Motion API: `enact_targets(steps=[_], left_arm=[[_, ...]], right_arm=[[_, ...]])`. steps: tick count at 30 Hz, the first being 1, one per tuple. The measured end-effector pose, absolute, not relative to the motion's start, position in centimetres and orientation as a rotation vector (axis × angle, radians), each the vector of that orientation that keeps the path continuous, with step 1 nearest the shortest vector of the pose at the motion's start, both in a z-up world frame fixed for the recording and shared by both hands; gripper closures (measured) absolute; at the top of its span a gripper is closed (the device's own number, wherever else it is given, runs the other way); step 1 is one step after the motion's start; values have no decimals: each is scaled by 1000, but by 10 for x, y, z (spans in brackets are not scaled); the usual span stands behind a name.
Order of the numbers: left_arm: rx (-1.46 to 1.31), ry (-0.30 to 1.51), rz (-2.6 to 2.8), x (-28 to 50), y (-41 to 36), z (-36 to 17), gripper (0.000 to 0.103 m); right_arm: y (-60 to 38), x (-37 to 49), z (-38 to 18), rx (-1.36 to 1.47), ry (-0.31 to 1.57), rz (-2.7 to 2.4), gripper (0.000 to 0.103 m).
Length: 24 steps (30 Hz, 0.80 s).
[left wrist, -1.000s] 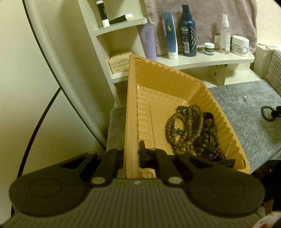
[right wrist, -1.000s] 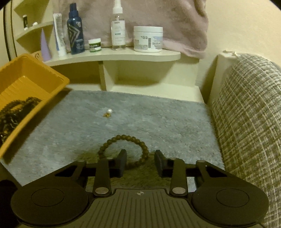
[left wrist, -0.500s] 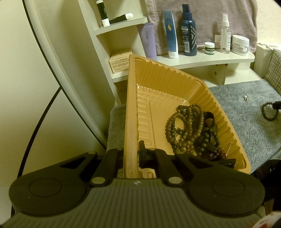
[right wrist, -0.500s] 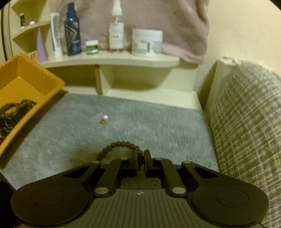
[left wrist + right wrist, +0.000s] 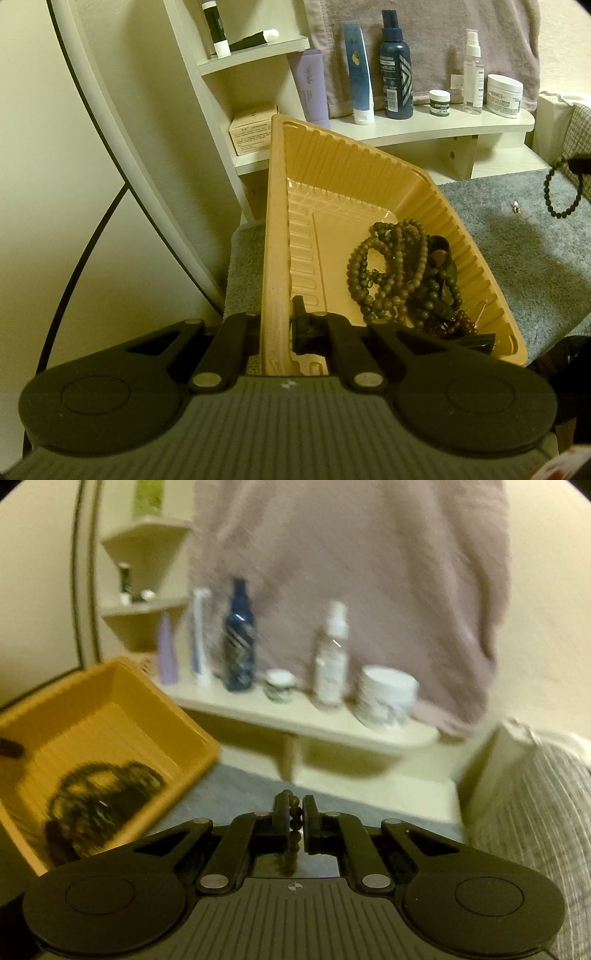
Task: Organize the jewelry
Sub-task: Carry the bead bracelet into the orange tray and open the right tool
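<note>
The left gripper (image 5: pixel 277 328) is clamped on the near rim of the yellow tray (image 5: pixel 275 206), tangled beads (image 5: pixel 402 273) ahead to its right. The right gripper (image 5: pixel 294 821) pinches a bead bracelet (image 5: pixel 293 825), dangling between its pads, tray to its left.

Both views are dim, with a warm yellow-green cast; no lamp is in frame. The left wrist view is sharp; the orange tray (image 5: pixel 354 173) shows soft glare on its floor, and a broad soft shadow lies on the grey mat (image 5: pixel 517 258) beside it. The right wrist view is motion-blurred; the bottles (image 5: pixel 240 642) on the shelf (image 5: pixel 295 716) and the hanging towel (image 5: pixel 369 572) are smeared; the right hand-held gripper (image 5: pixel 294 821) at the lower edge stays crisp. Fisheye distortion bends straight lines near the borders; the corners of both views are vignetted to black.
</note>
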<state>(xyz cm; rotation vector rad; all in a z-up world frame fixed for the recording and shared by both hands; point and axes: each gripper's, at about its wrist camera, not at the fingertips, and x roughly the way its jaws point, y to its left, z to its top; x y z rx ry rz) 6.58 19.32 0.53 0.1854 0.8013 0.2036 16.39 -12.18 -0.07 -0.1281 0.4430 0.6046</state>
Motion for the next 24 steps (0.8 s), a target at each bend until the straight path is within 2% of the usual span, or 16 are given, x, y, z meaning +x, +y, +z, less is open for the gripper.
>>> enact_targets(steps=[12, 24], left_arm=[[185, 806, 213, 66, 192, 6, 99], [182, 805, 213, 66, 192, 7, 99]], right_arm=[[-40, 145, 39, -92, 426, 908, 96], [13, 130, 28, -144, 473, 1039, 96]])
